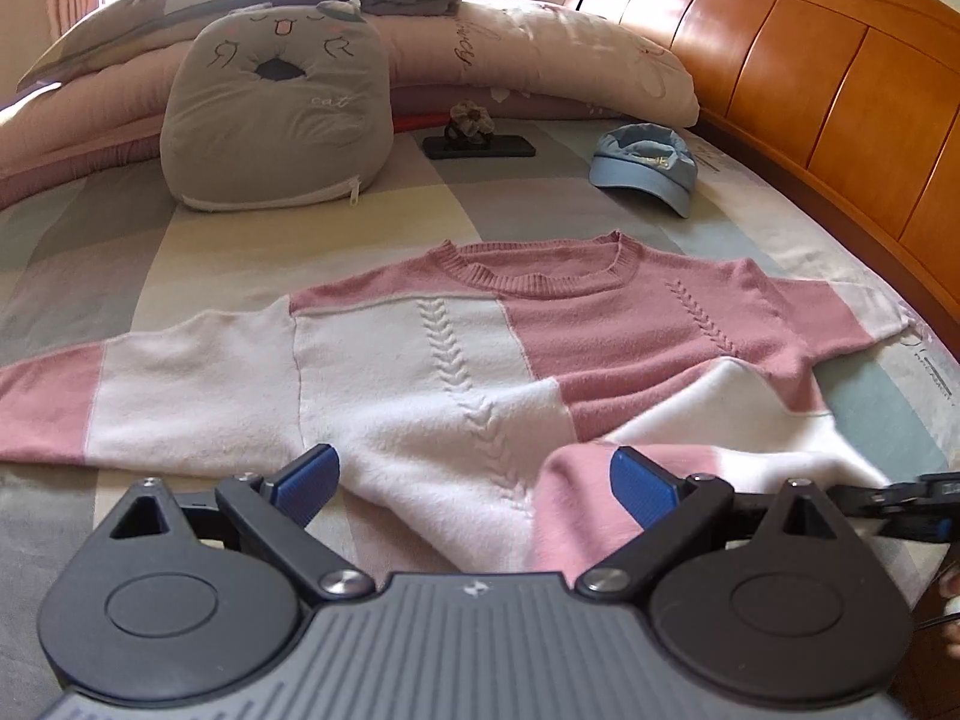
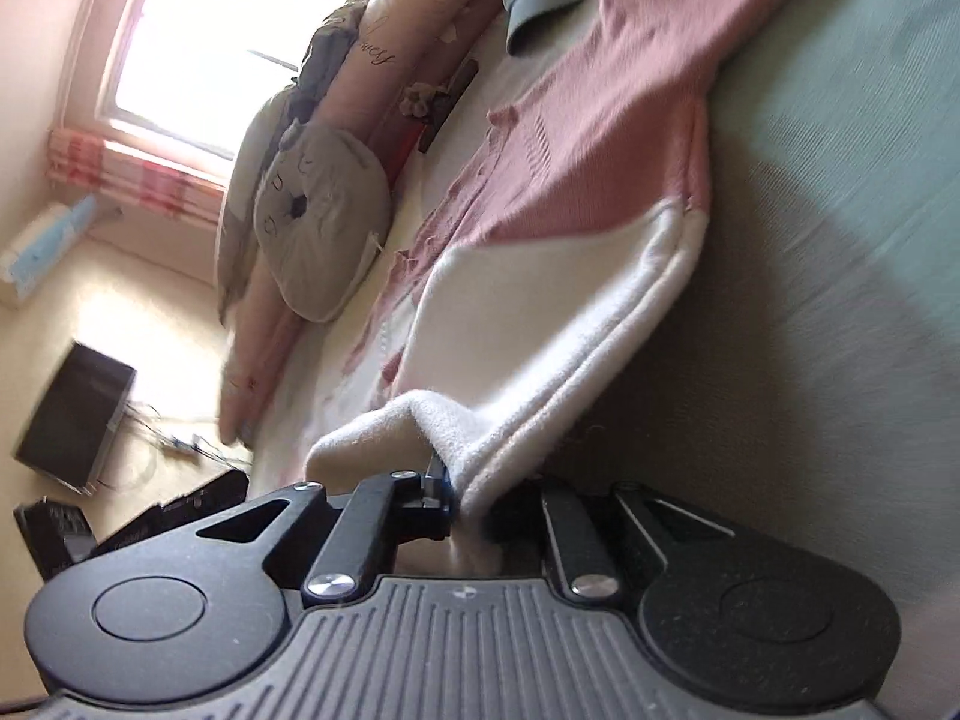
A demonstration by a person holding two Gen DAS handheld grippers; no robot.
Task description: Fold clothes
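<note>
The pink-and-white knitted sweater (image 1: 456, 348) lay spread on the checked bedsheet (image 1: 210, 228). Nearest, the right gripper (image 2: 456, 501) pinched its white hem; the left gripper (image 1: 474, 480) gaped empty over it. Beyond, uneven lifting could drag the sweater askew.

Cut off, covered, smeared
The sweater (image 1: 420, 360)'s left sleeve runs off-frame; its hem hides behind the left gripper (image 1: 474, 480); the right-wrist view blurs.

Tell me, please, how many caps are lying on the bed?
1: the blue cap lies on the bedsheet beyond the sweater's collar, near the wooden headboard. More could be hidden behind the pillows.
</note>
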